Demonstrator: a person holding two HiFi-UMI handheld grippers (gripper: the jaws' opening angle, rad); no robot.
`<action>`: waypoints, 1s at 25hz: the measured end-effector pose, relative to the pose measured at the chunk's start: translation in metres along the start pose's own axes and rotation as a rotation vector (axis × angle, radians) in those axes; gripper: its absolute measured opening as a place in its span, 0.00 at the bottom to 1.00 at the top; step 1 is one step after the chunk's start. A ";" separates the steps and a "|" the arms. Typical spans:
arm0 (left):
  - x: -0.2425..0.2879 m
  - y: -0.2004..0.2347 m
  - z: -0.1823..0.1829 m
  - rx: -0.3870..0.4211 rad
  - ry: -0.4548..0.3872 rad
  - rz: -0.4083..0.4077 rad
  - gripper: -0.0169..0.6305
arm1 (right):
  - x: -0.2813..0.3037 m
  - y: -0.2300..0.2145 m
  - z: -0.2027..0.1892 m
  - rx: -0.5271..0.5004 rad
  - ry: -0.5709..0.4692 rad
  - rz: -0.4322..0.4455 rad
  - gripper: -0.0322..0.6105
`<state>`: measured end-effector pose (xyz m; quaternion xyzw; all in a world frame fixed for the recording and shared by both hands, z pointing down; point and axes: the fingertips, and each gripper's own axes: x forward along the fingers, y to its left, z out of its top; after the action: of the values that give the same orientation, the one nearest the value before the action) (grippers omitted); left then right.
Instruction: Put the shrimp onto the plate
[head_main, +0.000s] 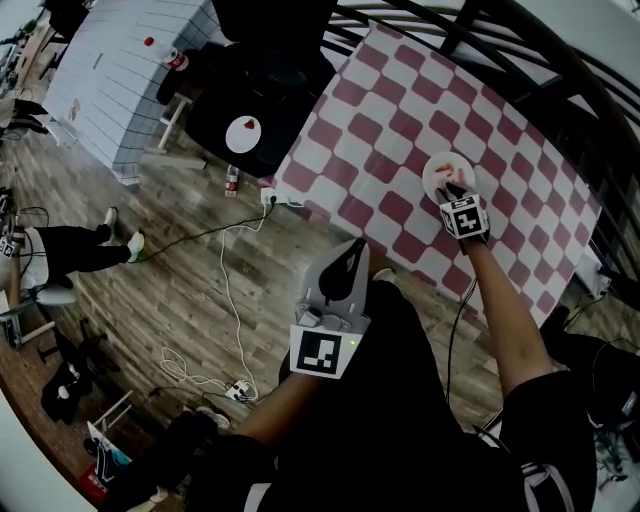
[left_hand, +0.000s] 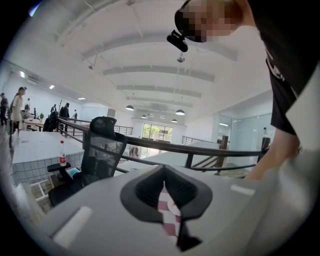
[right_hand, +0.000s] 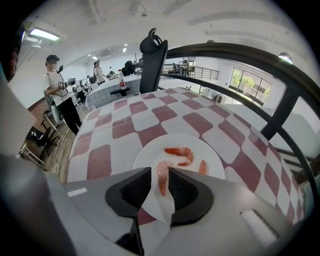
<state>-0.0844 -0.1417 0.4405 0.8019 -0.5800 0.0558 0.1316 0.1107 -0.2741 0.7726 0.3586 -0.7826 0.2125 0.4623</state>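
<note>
A white plate (right_hand: 148, 156) lies on the red-and-white checked tablecloth (right_hand: 125, 125), with three pink shrimp on it. One curled shrimp (right_hand: 180, 151) rests at its middle and a small one (right_hand: 202, 166) to the right. The third shrimp (right_hand: 163, 181) lies on the plate between the jaws of my right gripper (right_hand: 159, 172), which stand apart from it, open. In the head view this gripper (head_main: 455, 190) points down onto the plate (head_main: 436, 170). My left gripper (head_main: 352, 248) hangs off the table's near edge over the floor, its tips together and holding nothing (left_hand: 162, 175).
A black railing (right_hand: 280, 110) runs along the table's far side. A black office chair (right_hand: 152, 55) stands beyond the far corner. Cables and a power strip (head_main: 240, 390) lie on the wooden floor. People stand at desks in the background.
</note>
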 end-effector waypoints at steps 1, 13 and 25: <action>0.000 0.000 0.001 -0.005 -0.002 -0.003 0.04 | -0.004 0.001 0.001 0.003 -0.005 -0.003 0.22; -0.003 0.001 0.025 0.034 -0.051 -0.049 0.04 | -0.085 0.027 0.035 0.048 -0.129 -0.051 0.12; -0.013 -0.022 0.053 0.019 -0.129 -0.097 0.04 | -0.187 0.060 0.045 0.133 -0.271 -0.107 0.05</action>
<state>-0.0713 -0.1378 0.3834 0.8322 -0.5473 0.0029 0.0890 0.0984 -0.1963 0.5868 0.4551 -0.8017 0.1885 0.3384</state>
